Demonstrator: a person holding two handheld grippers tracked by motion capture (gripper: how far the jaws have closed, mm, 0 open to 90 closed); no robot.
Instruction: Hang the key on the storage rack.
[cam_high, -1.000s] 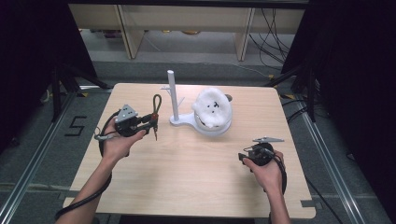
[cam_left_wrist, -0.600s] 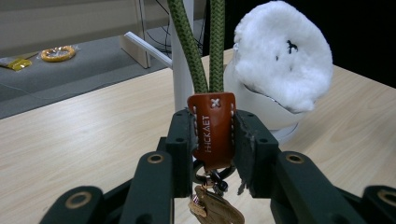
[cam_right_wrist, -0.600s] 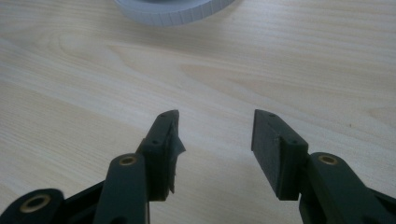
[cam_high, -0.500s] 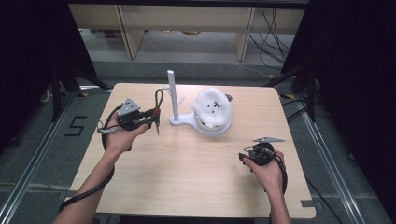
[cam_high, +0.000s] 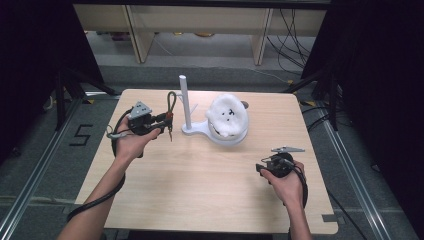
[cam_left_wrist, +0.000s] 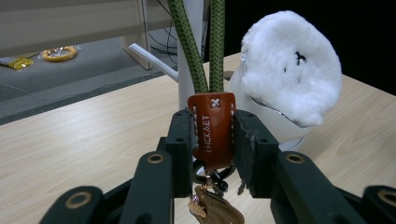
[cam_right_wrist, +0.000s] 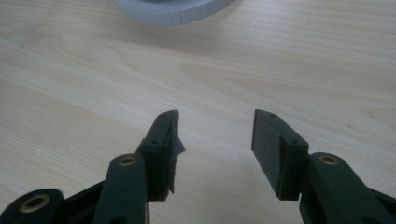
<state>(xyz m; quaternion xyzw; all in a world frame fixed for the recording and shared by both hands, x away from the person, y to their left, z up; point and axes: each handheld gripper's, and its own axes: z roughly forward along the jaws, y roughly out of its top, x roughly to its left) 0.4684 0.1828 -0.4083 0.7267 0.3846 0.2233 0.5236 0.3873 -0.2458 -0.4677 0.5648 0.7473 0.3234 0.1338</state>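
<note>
Tag text: "HICKAET" on my keychain's brown leather tag (cam_left_wrist: 213, 128).
Left gripper (cam_left_wrist: 213, 140): clamped on tag, cord loop above.
Right gripper (cam_right_wrist: 215, 135): released, holding nothing.

The left gripper (cam_high: 162, 120), held above the pale wooden surface (cam_high: 200, 185), grips a green cord loop (cam_high: 171, 102) just left of a white upright post stand (cam_high: 184, 100). A white fluffy cap (cam_high: 227, 117) rests beside it. The right gripper (cam_high: 280, 161) sits near the right edge.
</note>
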